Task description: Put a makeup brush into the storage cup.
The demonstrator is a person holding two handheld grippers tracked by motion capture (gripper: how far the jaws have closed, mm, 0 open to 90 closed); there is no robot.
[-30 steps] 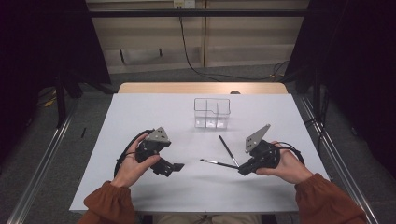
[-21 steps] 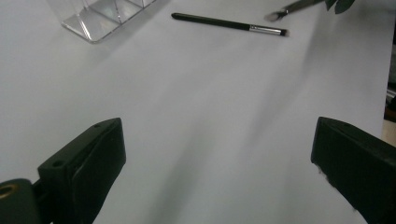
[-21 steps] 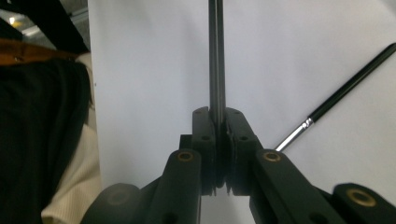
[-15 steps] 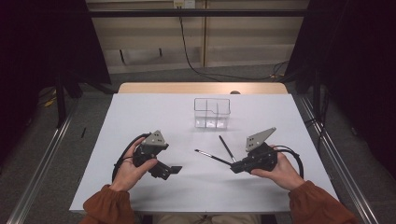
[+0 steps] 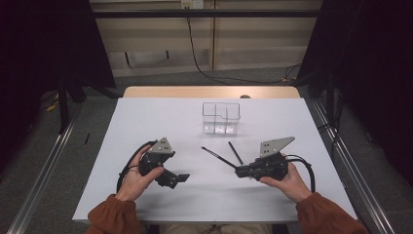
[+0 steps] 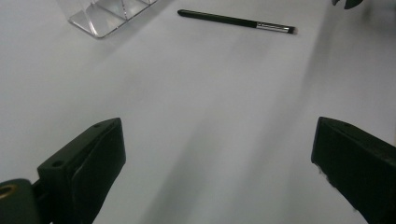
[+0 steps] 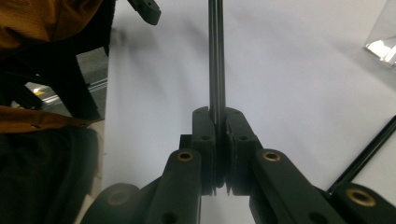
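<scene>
In the high view we see a white table (image 5: pixel 146 122) with a clear plastic organizer (image 5: pixel 221 117) standing at upper centre. Lower right of centre, the right gripper (image 5: pixel 239 171) has its jaws closed tight on a thin black brush (image 5: pixel 217 157), which sticks out up and to the left. In the right gripper view that brush (image 7: pixel 215 56) runs straight up from the pinched jaws. A second brush (image 5: pixel 235 152) lies on the table just beside the first, below the organizer. At lower left, the left gripper (image 5: pixel 181 178) rests with its jaws spread wide and holding nothing. In the left gripper view we find the lying brush (image 6: pixel 236 21) along the top edge, beside the organizer (image 6: pixel 109 14) at upper left.
</scene>
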